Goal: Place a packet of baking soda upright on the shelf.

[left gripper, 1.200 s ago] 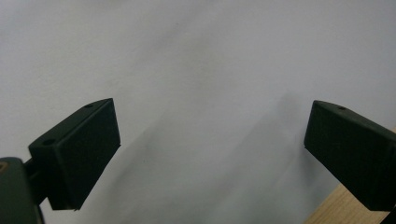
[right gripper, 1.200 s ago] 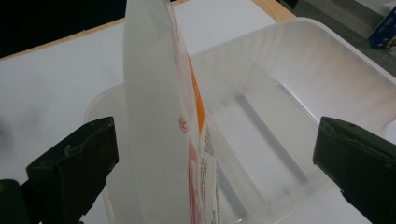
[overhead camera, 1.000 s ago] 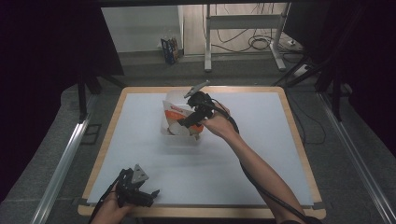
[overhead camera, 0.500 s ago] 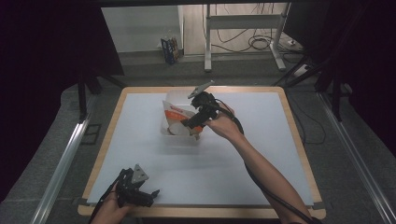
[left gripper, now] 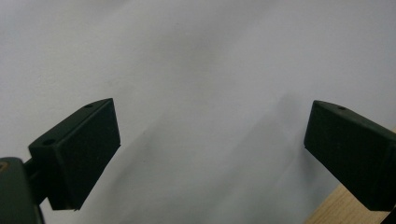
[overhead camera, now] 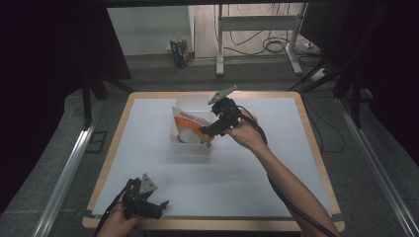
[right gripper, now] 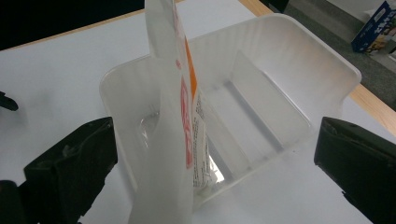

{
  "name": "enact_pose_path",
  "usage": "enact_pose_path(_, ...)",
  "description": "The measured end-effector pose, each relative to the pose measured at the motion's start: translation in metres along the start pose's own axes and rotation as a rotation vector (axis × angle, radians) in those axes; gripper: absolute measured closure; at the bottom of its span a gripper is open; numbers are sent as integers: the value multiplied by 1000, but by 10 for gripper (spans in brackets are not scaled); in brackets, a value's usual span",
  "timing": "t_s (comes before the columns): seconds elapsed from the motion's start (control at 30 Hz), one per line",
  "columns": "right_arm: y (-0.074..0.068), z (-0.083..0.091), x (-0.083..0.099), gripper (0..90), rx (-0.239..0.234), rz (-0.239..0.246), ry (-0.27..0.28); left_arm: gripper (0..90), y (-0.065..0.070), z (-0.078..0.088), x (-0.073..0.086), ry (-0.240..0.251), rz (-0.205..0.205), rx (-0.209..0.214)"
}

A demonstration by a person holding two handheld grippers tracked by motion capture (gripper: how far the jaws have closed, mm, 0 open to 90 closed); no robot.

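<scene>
A translucent plastic bin (overhead camera: 197, 104) stands on the white table top, towards the back middle. An orange and white packet (overhead camera: 187, 126) stands upright in the bin's near end. My right gripper (overhead camera: 206, 132) hovers at the bin's near right corner. Seen from the right gripper view, the packet (right gripper: 173, 116) is edge-on between the wide-apart jaws of this gripper (right gripper: 210, 172), and neither jaw touches it; the bin (right gripper: 289, 60) behind it holds nothing else. My left gripper (overhead camera: 159, 204) rests near the table's front left edge. It stands open (left gripper: 210, 154) over bare white surface.
The table has a wooden rim (overhead camera: 217, 223), seen close by in the left gripper view as a wooden edge (left gripper: 348, 210). Beyond the table are metal frame legs and cables (overhead camera: 276, 47) on the floor, and a small box (overhead camera: 179, 52).
My right gripper has shifted slightly at the bin's corner, by the packet. The left gripper has stayed where it was.
</scene>
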State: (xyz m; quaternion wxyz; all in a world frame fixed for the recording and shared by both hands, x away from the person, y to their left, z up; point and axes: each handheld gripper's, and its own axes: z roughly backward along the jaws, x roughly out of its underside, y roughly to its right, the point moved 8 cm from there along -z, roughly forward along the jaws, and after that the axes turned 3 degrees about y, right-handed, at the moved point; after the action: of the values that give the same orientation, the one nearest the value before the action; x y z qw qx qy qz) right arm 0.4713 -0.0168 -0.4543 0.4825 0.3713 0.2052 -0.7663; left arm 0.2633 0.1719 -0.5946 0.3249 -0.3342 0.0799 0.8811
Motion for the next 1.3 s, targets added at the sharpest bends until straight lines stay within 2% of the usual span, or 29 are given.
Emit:
enact_pose_path(0.43,0,15,13,0,9,-3,9,37,-1,1,-1,15,17,12)
enact_pose_path(0.73,-3,23,24,0,17,1,2,39,-1,1,-1,15,13,12)
enact_pose_path(1.3,-8,34,52,0,17,-27,-3,41,1,1,-1,18,5,10)
